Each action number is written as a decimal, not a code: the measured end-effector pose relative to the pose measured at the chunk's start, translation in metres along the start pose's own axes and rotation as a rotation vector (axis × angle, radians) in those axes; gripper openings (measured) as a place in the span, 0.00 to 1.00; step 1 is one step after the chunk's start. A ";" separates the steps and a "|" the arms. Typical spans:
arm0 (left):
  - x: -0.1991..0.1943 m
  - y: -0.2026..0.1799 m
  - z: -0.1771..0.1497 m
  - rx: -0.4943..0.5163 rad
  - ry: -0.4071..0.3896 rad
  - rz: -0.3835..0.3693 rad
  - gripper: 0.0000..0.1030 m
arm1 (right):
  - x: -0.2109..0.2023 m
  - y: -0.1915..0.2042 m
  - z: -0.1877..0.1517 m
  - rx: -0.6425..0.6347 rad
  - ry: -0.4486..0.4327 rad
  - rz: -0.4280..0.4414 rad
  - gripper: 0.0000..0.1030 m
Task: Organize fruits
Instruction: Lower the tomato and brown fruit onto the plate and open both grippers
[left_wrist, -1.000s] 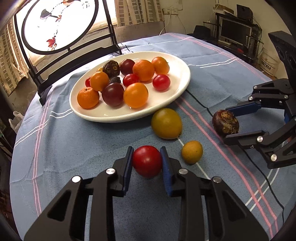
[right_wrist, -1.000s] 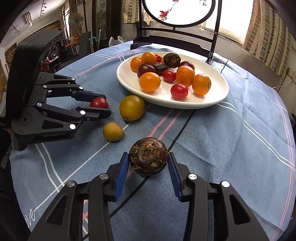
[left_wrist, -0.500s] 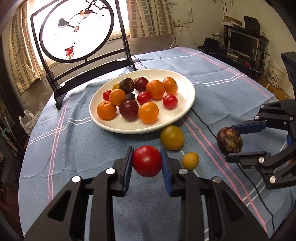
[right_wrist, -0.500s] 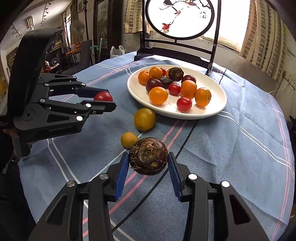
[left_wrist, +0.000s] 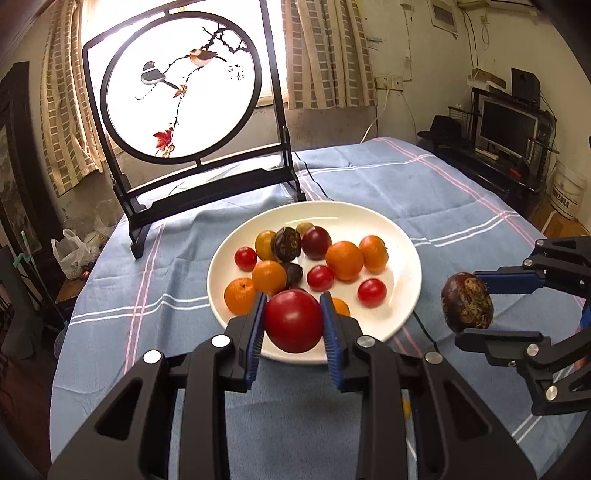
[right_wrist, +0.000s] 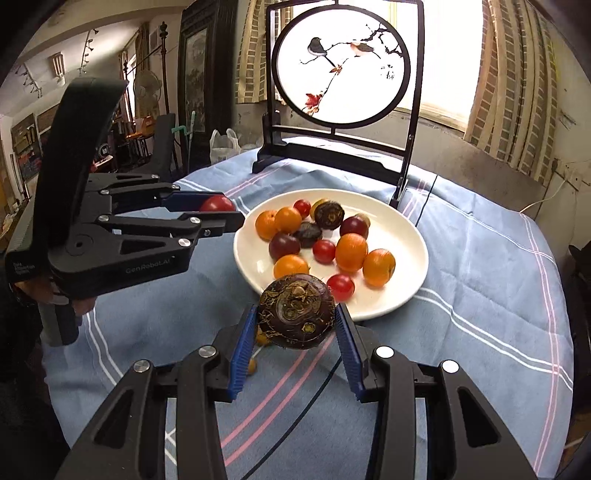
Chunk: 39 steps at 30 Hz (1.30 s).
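Observation:
My left gripper (left_wrist: 293, 319) is shut on a red tomato (left_wrist: 293, 320), held in the air in front of the near rim of the white plate (left_wrist: 402, 240). To its right, my right gripper (left_wrist: 476, 310) is shut on a dark brown, rough-skinned round fruit (left_wrist: 467, 307). In the right wrist view that fruit (right_wrist: 296, 311) sits between the blue pads of the right gripper (right_wrist: 297, 325), with the left gripper (right_wrist: 218, 216) and its tomato (right_wrist: 217, 203) at the left. The plate (right_wrist: 402, 229) holds several oranges, tomatoes and dark fruits.
A black stand with a round bird painting (left_wrist: 181, 92) rises behind the plate. A small yellow fruit (right_wrist: 252, 364) peeks out on the blue cloth (right_wrist: 480, 332) under my right gripper. A hand (right_wrist: 79, 304) holds the left gripper's handle.
Both grippers have risen off the cloth with their fruits and tipped up. The plate now sits lower and closer in both views, and the two loose yellow fruits have slipped under the grippers.

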<state>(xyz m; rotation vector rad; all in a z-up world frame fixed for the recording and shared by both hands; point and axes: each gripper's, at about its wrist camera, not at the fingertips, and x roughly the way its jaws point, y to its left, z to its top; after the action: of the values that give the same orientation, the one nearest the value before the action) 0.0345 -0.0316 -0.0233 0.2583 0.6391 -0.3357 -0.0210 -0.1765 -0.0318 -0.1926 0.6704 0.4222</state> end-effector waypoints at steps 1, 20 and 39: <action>0.004 -0.001 0.005 0.000 -0.006 0.011 0.27 | 0.002 -0.003 0.006 0.006 -0.008 -0.001 0.42; 0.071 0.000 0.026 0.021 0.052 0.033 0.28 | 0.070 -0.054 0.050 0.111 0.002 -0.014 0.42; 0.095 0.003 0.032 0.022 0.083 0.053 0.28 | 0.101 -0.070 0.069 0.149 0.032 -0.038 0.42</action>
<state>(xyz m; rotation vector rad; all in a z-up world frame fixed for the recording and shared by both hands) 0.1244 -0.0609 -0.0569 0.3110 0.7093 -0.2819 0.1197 -0.1865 -0.0399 -0.0710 0.7258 0.3320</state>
